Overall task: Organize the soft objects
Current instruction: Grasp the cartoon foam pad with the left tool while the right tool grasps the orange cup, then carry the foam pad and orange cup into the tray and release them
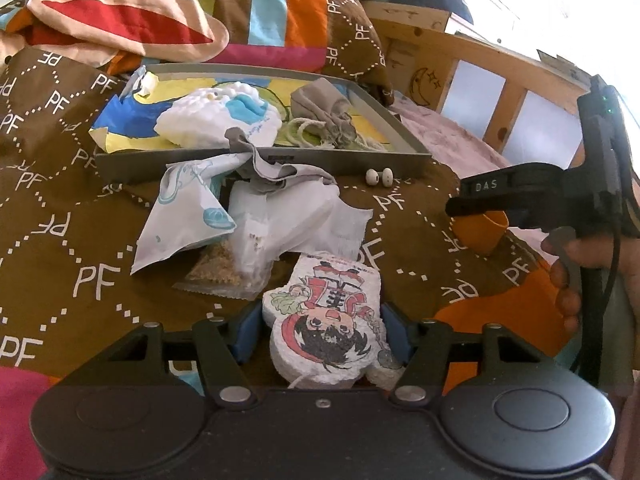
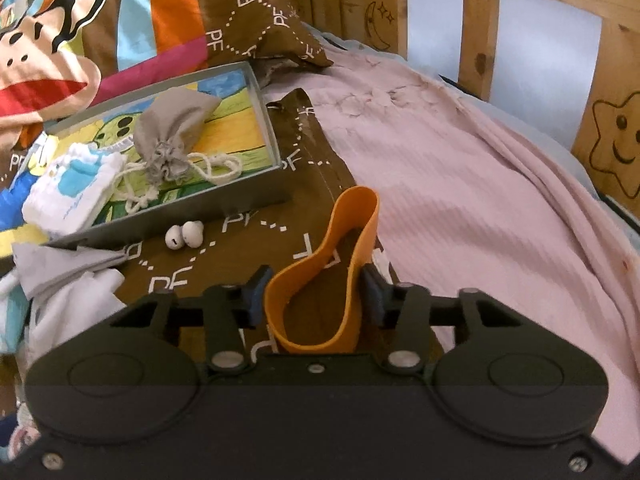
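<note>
My left gripper (image 1: 320, 330) is shut on a white foam sponge printed with a cartoon girl (image 1: 328, 320), held just above the brown bedspread. My right gripper (image 2: 312, 296) is shut on a soft orange cup (image 2: 332, 276), squeezed out of round; the cup also shows in the left wrist view (image 1: 482, 230). A grey box lid (image 1: 280, 160) lies ahead and holds a white and blue foam piece (image 1: 216, 120) and a grey drawstring pouch (image 1: 324, 108). The pouch (image 2: 170, 140) and the foam piece (image 2: 74, 188) also show in the right wrist view.
A heap of white wrappers, grey cloth and a bag of grains (image 1: 248, 224) lies in front of the lid. Two white earbuds (image 2: 184, 234) lie beside the lid. A pink sheet (image 2: 460, 184) covers the bed on the right, bounded by a wooden headboard (image 2: 480, 24).
</note>
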`<state>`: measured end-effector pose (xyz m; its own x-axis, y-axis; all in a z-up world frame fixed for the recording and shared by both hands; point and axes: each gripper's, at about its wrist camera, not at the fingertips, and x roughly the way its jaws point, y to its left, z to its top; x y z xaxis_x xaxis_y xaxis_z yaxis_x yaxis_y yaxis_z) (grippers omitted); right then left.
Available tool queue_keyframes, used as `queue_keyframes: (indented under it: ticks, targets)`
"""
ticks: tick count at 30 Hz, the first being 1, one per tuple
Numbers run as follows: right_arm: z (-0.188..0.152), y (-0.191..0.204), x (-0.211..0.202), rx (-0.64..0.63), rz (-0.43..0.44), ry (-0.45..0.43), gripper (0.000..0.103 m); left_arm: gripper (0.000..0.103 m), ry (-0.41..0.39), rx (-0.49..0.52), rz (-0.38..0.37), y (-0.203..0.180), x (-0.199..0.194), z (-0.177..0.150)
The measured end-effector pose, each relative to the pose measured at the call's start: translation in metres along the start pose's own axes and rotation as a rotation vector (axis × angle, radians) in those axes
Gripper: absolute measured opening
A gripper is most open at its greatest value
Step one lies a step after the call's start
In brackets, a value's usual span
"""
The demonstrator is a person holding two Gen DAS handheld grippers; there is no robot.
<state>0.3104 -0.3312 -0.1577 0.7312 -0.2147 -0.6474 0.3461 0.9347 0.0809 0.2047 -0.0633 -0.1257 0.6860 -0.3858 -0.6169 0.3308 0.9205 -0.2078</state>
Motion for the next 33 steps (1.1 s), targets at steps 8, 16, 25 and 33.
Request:
queue_keyframes:
  ticks: [8, 16, 25, 33]
  targets:
    - [-0.003, -0.001, -0.008, 0.0, 0.023, 0.034, 0.012, 0.064, -0.007, -0.002, 0.002, 0.0, -0.003, -0.002]
    - [-0.019, 0.017, -0.04, -0.102, 0.145, 0.104, 0.004, 0.064, -0.004, 0.008, 0.011, 0.001, -0.006, -0.004]
    - [-0.021, 0.014, -0.07, -0.099, 0.204, 0.079, 0.002, 0.064, -0.064, 0.001, 0.035, -0.005, -0.029, -0.001]
    - [-0.018, 0.016, -0.116, -0.117, 0.308, -0.036, 0.001, 0.064, -0.166, -0.004, 0.066, -0.015, -0.062, 0.01]
